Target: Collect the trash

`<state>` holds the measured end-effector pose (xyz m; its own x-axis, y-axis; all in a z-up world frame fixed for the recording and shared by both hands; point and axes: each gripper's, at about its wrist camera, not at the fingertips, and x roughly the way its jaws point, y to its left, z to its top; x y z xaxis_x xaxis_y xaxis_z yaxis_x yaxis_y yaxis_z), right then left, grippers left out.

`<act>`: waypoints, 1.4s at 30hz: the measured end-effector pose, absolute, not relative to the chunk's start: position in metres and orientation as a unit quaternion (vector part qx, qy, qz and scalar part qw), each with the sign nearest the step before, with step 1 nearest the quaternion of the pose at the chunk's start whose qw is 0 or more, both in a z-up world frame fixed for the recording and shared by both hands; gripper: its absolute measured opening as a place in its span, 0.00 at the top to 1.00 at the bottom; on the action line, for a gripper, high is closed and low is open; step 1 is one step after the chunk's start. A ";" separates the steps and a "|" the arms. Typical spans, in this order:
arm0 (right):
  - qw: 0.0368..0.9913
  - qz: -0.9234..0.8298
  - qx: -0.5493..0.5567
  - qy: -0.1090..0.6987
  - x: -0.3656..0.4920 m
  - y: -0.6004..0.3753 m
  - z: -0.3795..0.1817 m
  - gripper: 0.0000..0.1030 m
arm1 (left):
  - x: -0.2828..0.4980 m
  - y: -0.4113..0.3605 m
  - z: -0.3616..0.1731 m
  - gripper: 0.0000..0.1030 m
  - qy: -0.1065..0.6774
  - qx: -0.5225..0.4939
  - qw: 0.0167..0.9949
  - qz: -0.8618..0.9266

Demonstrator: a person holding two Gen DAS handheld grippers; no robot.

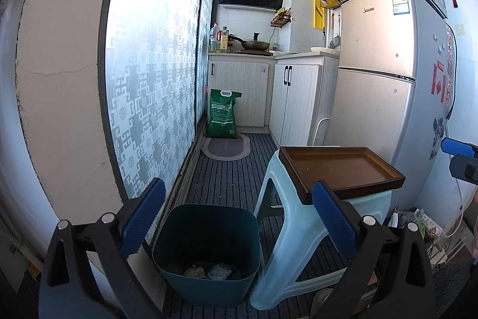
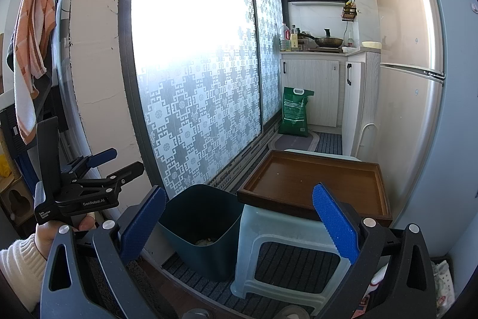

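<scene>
Trash (image 1: pixel 209 271) is observed as crumpled scraps at the bottom of the dark green bin (image 1: pixel 206 253), which stands on the carpeted floor just beside the pale stool (image 1: pixel 301 244), presumably so items can be dropped straight down from the tray. The wooden tray (image 1: pixel 343 169) rests on the stool and appears bare, so collection is judged largely done. Left gripper (image 1: pixel 237 220) is held above the bin with fingers spread, nothing pinched. Right gripper (image 2: pixel 239 223) is likewise spread and empty, aimed between bin and tray.
</scene>
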<state>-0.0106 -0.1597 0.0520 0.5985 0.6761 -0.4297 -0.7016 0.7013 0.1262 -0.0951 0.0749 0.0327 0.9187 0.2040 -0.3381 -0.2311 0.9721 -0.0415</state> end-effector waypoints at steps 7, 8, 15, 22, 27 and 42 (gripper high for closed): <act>0.894 0.385 -0.028 0.228 -0.011 -0.160 0.052 0.03 | -0.095 0.074 0.032 0.03 0.169 -0.040 0.979 0.111; 0.894 0.385 -0.028 0.228 -0.011 -0.160 0.052 0.03 | -0.095 0.073 0.032 0.03 0.169 -0.040 0.979 0.111; 0.894 0.385 -0.028 0.229 -0.011 -0.160 0.052 0.03 | -0.095 0.074 0.032 0.03 0.169 -0.040 0.979 0.111; 0.894 0.385 -0.028 0.229 -0.011 -0.160 0.053 0.03 | -0.095 0.073 0.032 0.03 0.169 -0.040 0.979 0.111; 0.894 0.385 -0.028 0.229 -0.011 -0.160 0.053 0.03 | -0.095 0.073 0.032 0.03 0.169 -0.040 0.978 0.111; 0.893 0.385 -0.029 0.230 -0.011 -0.160 0.053 0.03 | -0.094 0.071 0.031 0.03 0.172 -0.041 0.978 0.111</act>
